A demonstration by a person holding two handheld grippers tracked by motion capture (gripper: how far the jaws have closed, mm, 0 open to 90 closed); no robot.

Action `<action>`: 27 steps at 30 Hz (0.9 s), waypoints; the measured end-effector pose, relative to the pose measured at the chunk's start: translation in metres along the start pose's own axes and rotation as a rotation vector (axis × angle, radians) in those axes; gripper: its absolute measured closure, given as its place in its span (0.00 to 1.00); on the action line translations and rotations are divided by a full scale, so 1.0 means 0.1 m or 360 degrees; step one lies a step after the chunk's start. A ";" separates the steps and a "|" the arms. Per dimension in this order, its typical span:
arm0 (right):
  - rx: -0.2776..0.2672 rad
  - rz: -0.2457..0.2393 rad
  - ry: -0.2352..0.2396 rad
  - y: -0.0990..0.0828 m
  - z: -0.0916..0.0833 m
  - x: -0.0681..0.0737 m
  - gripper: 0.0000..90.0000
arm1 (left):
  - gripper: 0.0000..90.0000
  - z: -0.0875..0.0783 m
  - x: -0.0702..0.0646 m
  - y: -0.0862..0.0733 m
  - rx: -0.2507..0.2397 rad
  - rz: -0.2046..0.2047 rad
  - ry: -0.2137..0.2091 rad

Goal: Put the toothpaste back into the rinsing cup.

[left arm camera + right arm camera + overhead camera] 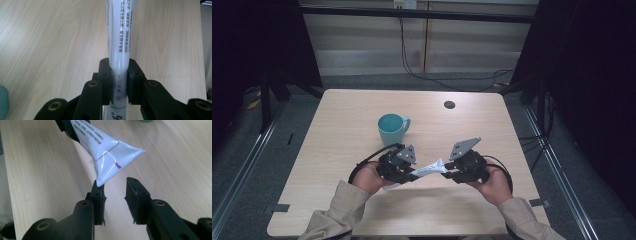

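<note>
A white squeeze tube (430,168) with small printed text hangs above the front middle of the wooden table (342,115). My left gripper (410,173) is shut on the tube (120,52) near one end, its jaws pressed on both sides. The tube's flat crimped end (110,160) points at my right gripper (445,173). That gripper (115,188) is open, and a corner of the crimped end touches its left jaw tip. A teal mug (391,128) stands upright behind the grippers, toward the table's middle.
A small round dark grommet (449,104) sits in the tabletop at the back right. Black cables (422,70) trail on the floor beyond the far edge. Dark stands flank the table on both sides.
</note>
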State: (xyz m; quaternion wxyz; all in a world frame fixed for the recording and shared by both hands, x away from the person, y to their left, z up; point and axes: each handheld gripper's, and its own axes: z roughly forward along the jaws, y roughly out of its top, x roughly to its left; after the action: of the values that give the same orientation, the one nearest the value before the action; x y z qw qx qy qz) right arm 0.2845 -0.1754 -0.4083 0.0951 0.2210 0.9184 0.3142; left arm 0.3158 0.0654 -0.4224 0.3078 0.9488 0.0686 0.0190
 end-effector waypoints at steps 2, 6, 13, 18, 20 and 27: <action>-0.0090 0.0035 0.0045 0.03 -0.04 0.01 0.75 | 0.86 0.03 -0.02 0.02 0.0070 0.0031 0.0034; -0.0056 0.0011 0.0003 0.08 -0.06 0.02 0.75 | 0.86 0.01 0.01 0.01 0.0034 -0.0026 0.0035; -0.0085 0.0013 0.0002 0.12 -0.06 0.03 0.76 | 0.87 -0.02 -0.01 0.03 0.0083 -0.0012 0.0094; -0.0078 0.0013 -0.0003 0.13 -0.06 0.02 0.72 | 0.87 -0.09 0.03 0.00 0.0016 -0.0055 0.0120; -0.0064 0.0024 -0.0028 0.09 -0.05 0.01 0.62 | 0.87 -0.12 0.05 -0.02 -0.0018 -0.0077 0.0120; -0.0045 0.0109 -0.0072 -0.16 0.08 -0.04 0.33 | 0.87 -0.24 0.13 -0.08 -0.0115 -0.0150 0.0130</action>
State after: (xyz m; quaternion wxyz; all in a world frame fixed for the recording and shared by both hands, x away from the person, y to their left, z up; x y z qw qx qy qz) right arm 0.2851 -0.1849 -0.4243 0.1082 0.2580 0.9034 0.3251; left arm 0.3255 0.0875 -0.4083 0.3392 0.9313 0.1249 0.0455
